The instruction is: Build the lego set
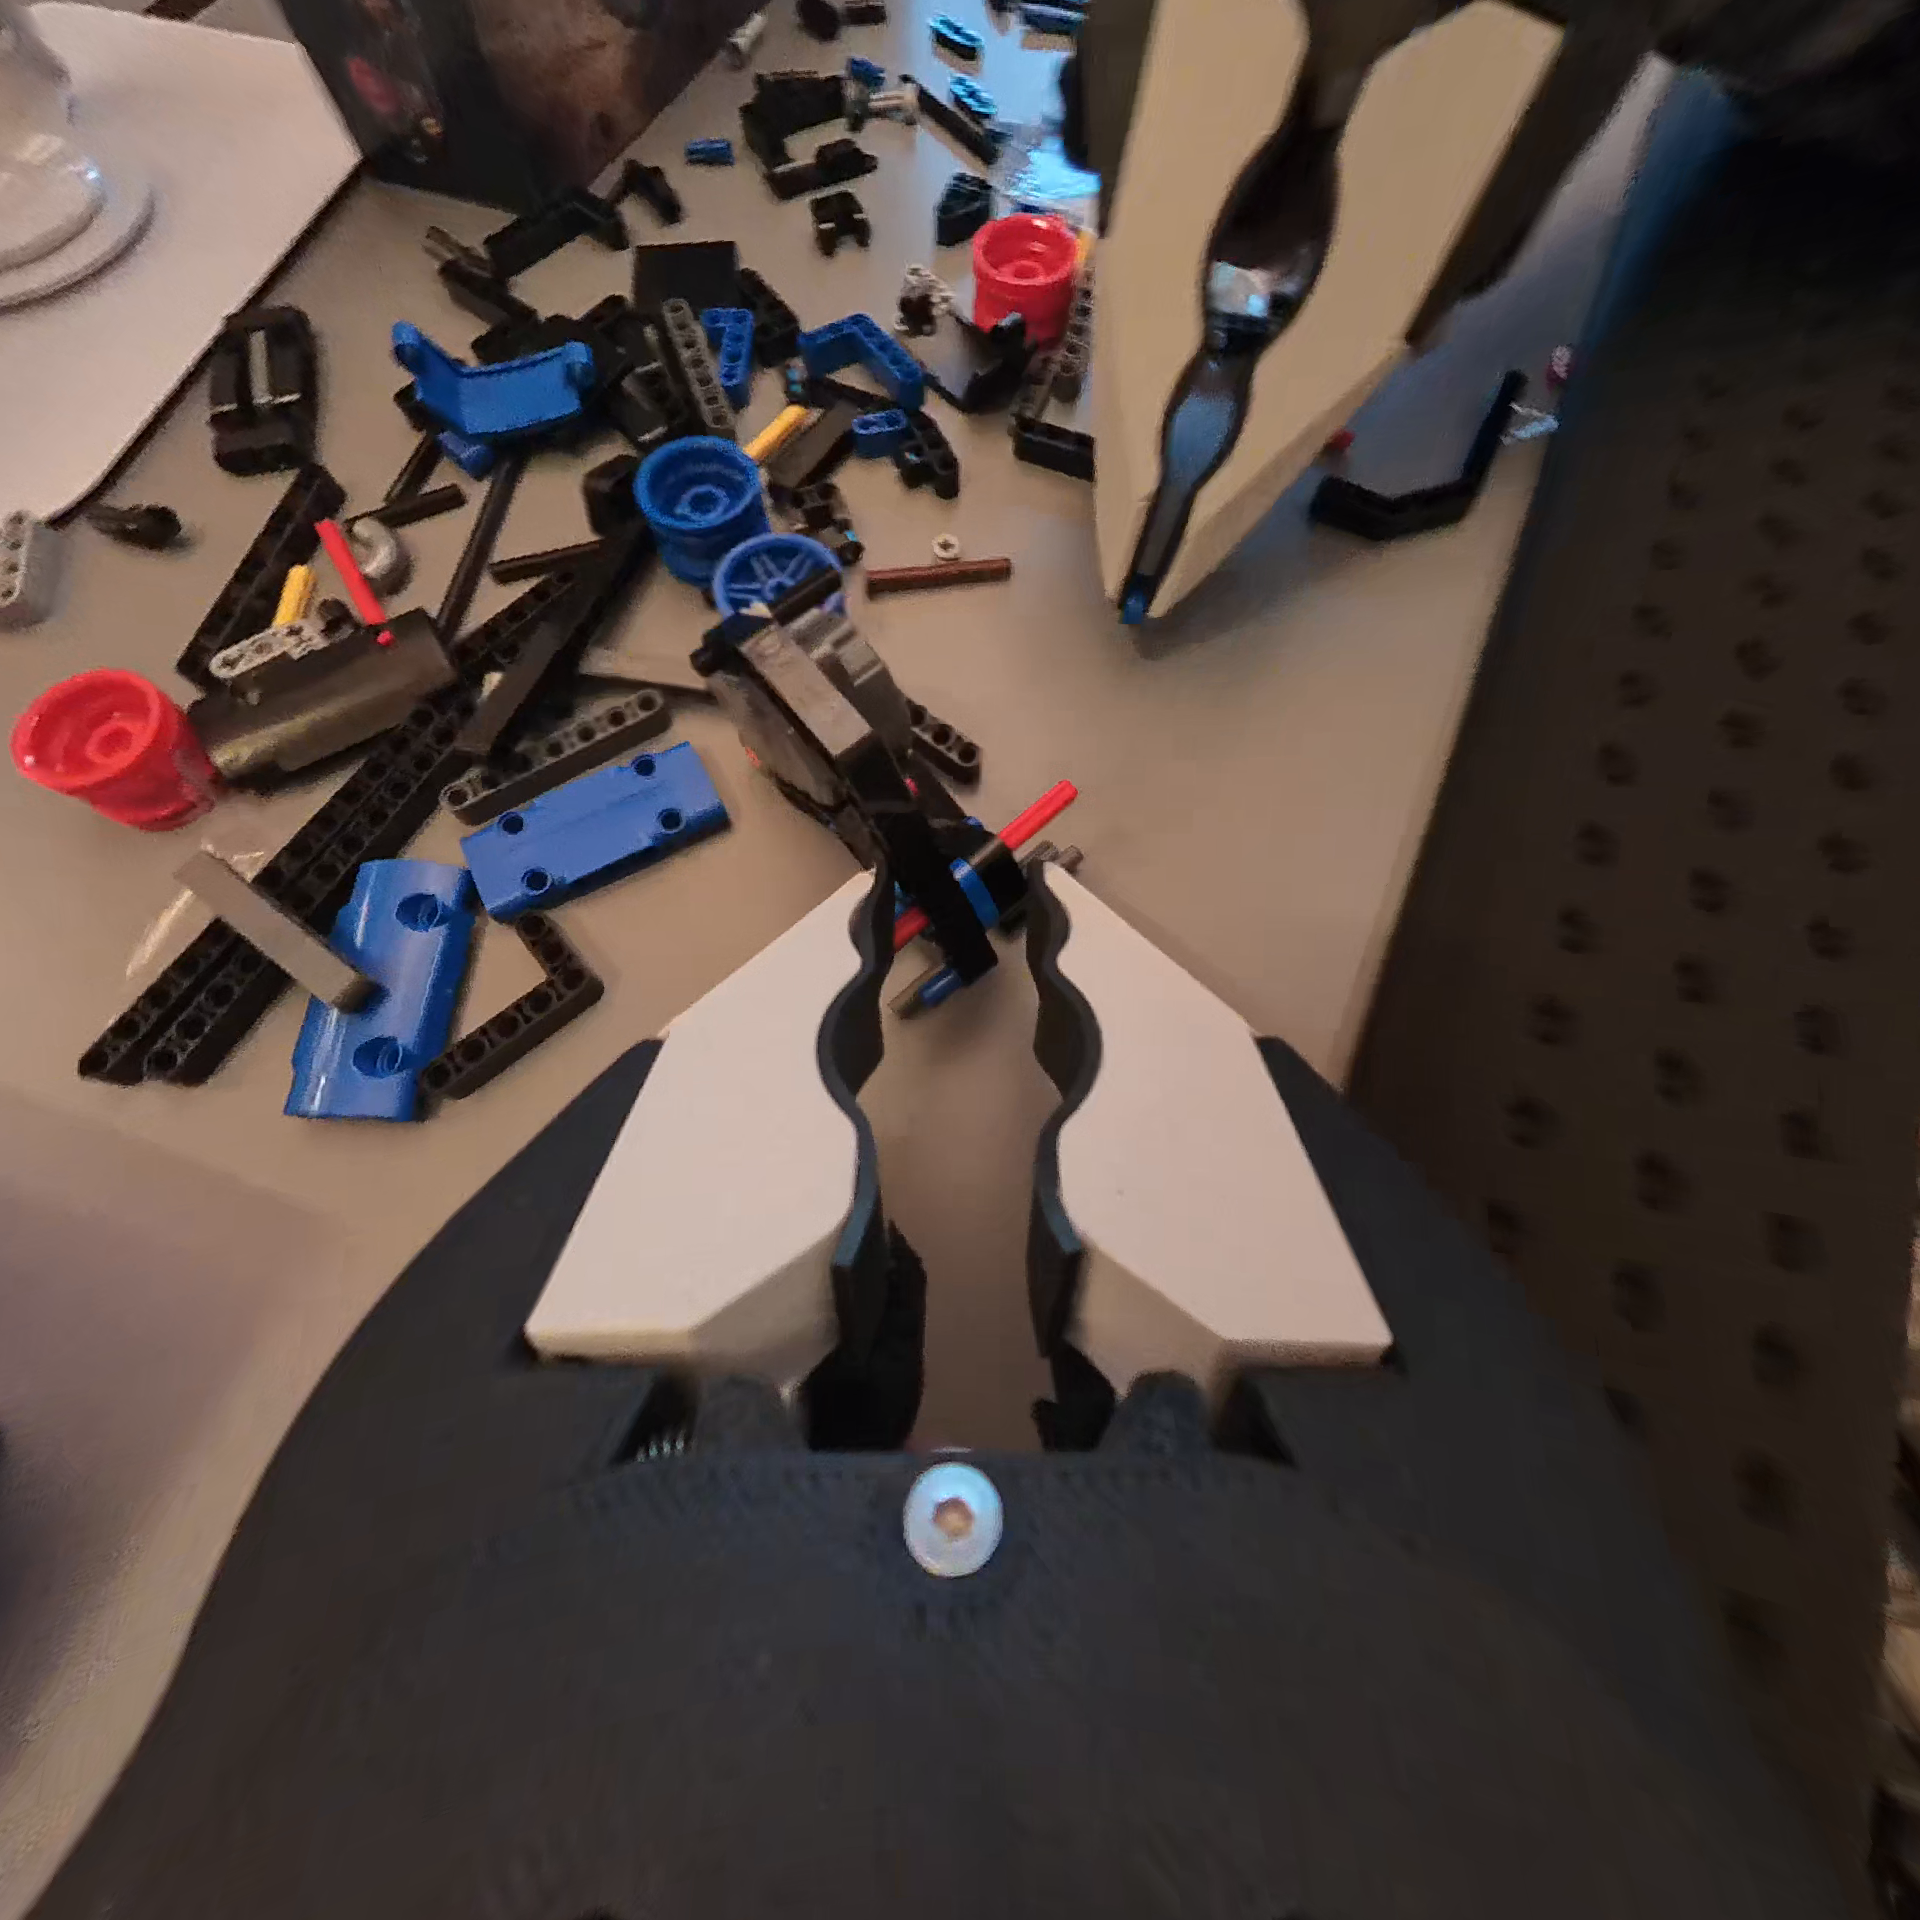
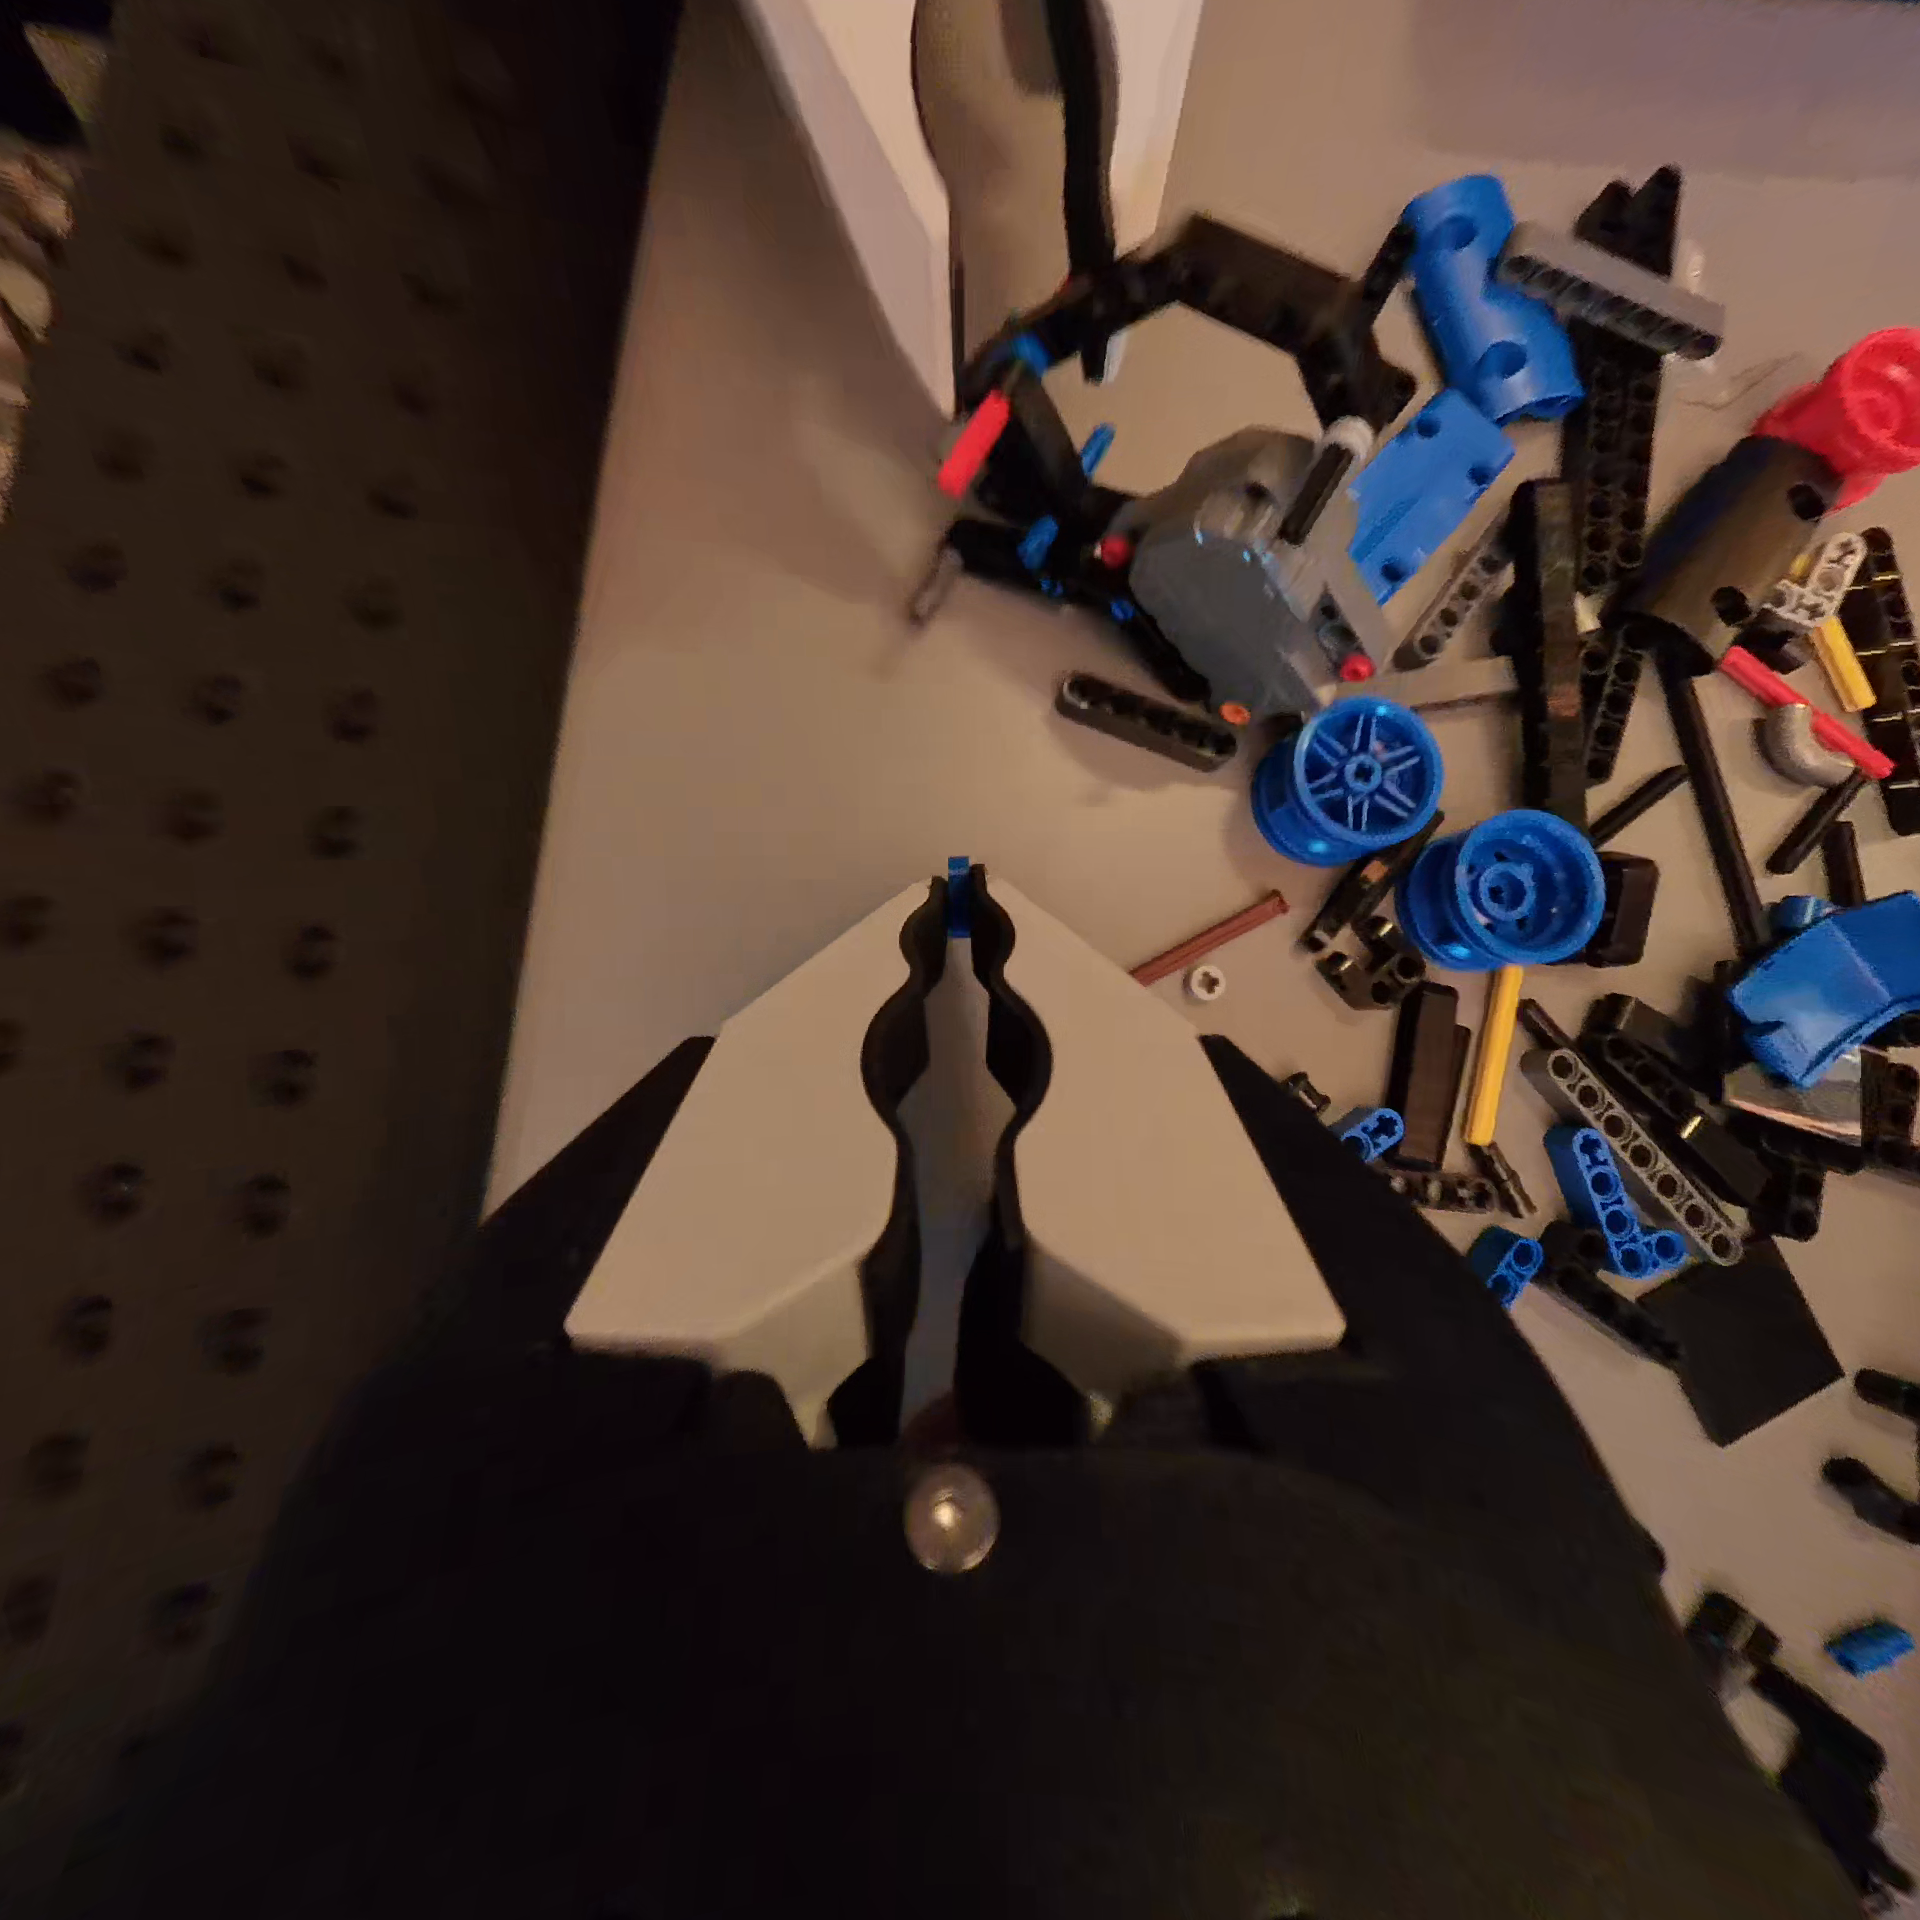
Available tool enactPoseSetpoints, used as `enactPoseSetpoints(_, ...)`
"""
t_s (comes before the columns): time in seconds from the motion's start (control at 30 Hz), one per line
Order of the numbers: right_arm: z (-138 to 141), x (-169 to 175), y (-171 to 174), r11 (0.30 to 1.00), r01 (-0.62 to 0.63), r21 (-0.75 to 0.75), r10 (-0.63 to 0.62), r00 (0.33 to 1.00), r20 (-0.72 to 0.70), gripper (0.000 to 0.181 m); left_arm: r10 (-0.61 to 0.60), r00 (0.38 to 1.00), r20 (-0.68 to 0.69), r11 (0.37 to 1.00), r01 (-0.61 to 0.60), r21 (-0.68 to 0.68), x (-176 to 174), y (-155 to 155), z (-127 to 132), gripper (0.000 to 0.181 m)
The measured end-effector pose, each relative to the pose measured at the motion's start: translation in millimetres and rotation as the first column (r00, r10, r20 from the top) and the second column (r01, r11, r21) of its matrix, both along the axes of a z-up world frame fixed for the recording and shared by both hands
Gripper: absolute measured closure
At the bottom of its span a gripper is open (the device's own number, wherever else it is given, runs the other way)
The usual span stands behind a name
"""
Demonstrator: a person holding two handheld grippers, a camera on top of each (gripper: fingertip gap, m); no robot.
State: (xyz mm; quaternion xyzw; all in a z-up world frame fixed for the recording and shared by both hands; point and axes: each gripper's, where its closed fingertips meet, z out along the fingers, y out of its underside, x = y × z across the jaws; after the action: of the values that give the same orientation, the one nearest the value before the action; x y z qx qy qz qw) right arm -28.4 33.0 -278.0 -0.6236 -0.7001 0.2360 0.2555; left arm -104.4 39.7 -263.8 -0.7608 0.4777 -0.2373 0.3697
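grey tabletop point(image 1: 1195, 727) | dark dimpled surface point(image 1: 1714, 831) alongside | dim warm light

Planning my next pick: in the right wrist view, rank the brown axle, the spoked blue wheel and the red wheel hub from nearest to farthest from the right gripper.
From the right gripper:
1. Brown axle, just to the right of the tips.
2. Spoked blue wheel, farther right and ahead.
3. Red wheel hub, far right edge.

Two wrist views, each close above the grey surface point(image 1: 1195, 748) looking steeply down along its own tool, from opposite sides, sharing the blue wheel hubs point(image 2: 1348, 779) and scattered parts.
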Motion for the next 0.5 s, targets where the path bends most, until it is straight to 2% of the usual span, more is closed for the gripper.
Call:
enactPoseSetpoints(0.03,5,-3,0,1.000,0.022,-0.014,-0.023,0.999,-0.033,0.180,0.051,0.999,0.011,0.999,-0.051,-0.004,1,3,0,0.158)
enactPoseSetpoints(0.13,19,-13,-2,0.992,0.094,-0.081,-0.103,0.987,-0.126,0.180,0.147,0.988,0.037,0.989,-0.146,-0.023,4,3,0,0.158)
enactPoseSetpoints(0.23,30,-25,-4,0.972,0.155,-0.174,-0.190,0.960,-0.207,0.180,0.140,0.990,-0.003,0.990,-0.140,0.010,2,1,-1,0.151)
enactPoseSetpoints(0.37,40,-40,-4,0.925,0.228,-0.305,-0.315,0.907,-0.279,0.180,0.116,0.993,-0.003,0.993,-0.116,-0.003,3,0,-3,0.161)
enactPoseSetpoints(0.5,34,-43,4,0.885,0.302,-0.355,-0.410,0.867,-0.283,0.180,0.155,0.988,0.003,0.988,-0.155,-0.018,6,1,-3,0.163)
